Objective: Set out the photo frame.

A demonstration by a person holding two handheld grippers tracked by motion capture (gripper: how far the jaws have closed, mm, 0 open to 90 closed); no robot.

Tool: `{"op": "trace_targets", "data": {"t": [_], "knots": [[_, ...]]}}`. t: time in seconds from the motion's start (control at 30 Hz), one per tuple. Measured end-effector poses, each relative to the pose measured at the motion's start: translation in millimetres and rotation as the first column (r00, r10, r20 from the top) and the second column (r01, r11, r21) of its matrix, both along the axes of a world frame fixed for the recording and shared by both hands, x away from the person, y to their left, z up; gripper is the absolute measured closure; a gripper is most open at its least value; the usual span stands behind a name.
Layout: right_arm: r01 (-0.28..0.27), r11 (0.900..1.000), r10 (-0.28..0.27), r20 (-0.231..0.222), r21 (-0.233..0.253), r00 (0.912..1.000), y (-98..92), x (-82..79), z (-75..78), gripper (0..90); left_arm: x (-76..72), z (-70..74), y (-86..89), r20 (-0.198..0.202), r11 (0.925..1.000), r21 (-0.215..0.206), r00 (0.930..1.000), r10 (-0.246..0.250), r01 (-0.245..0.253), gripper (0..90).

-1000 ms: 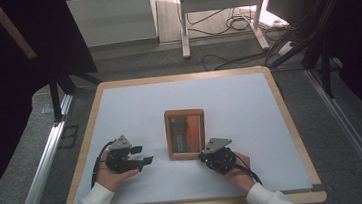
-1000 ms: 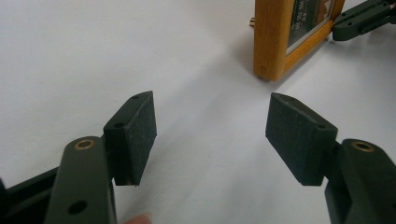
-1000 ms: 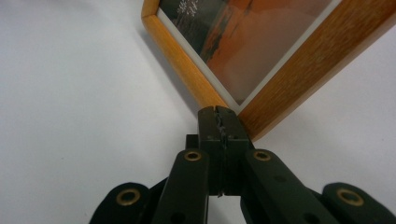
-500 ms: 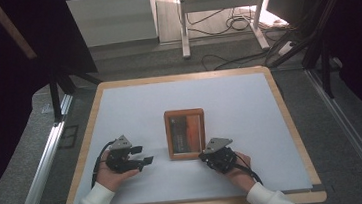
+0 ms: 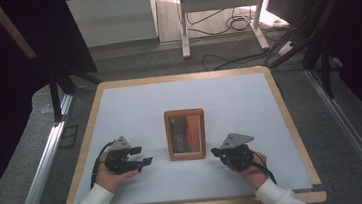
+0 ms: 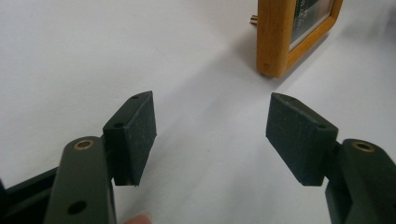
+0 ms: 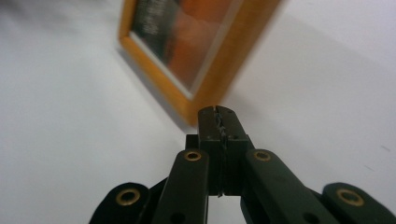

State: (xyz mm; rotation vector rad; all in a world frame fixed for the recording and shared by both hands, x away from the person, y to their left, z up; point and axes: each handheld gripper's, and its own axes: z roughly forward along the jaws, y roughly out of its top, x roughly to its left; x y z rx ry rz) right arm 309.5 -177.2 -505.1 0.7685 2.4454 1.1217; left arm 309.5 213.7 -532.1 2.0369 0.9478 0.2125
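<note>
Wooden frame (image 5: 185,134) lies flat on my white board (image 5: 239,96), holding an orange picture; left gripper (image 5: 143,155) spread apart, right gripper (image 5: 217,151) pressed together, empty.

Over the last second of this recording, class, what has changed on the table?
Nothing visibly changed. The picture frame lies where it was on the white table, the left gripper waits open beside it, and the right gripper stays shut near its lower right corner, neither holding anything.

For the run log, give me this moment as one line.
scene: wooden picture frame flat on white table mat | left gripper: open, empty, beside frame | right gripper: shut, empty, pointing at frame corner
</note>
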Motion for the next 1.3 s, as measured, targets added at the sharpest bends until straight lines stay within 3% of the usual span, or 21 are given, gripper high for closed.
{"op": "trace_targets", "data": {"t": [0.23,0.3,0.4,0.43,0.57,0.9,1.3], "knots": [[0.073,0.997,-0.073,-0.009,0.019,0.9973,-41.4,2.4,1.4,87.4,-3.0,0.7,3.6,0.003,0.9998,-0.003,0.9998,0.017,-0.017,33.2],[0.09,0.996,-0.09,-0.027,0.015,0.9956,-51.3,1.5,-2.4,77.2,-2.7,0.0,3.4,-0.001,0.9998,-0.004,0.9999,0.017,-0.017,33.1],[0.141,0.99,-0.14,-0.04,0.019,0.9893,-63.8,-2.2,-8.6,46.5,-2.8,-0.7,2.3,-0.007,0.9998,-0.007,0.9998,0.019,-0.019,32.7],[0.165,0.986,-0.164,-0.037,0.017,0.9858,-67.5,-3.9,-9.5,40.0,-2.8,-0.8,2.2,-0.009,0.9998,-0.008,0.9998,0.019,-0.019,32.5],[0.214,0.976,-0.213,-0.026,0.038,0.9768,-82.0,-5.2,-9.6,28.9,-3.3,-0.4,2.4,-0.01,0.9997,-0.008,0.9997,0.023,-0.023,32.4],[0.254,0.965,-0.253,-0.024,0.068,0.9672,-97.4,4.6,-11.6,21.4,-2.4,-2.5,-0.2,-0.014,0.9995,0.009,0.9995,0.029,-0.029,32.5],[0.253,0.966,-0.254,0.006,0.055,0.9673,-95.9,3.8,-11.0,19.1,-2.4,-2.5,-0.5,-0.011,0.9997,0.005,0.9997,0.023,-0.023,32.4]]}}
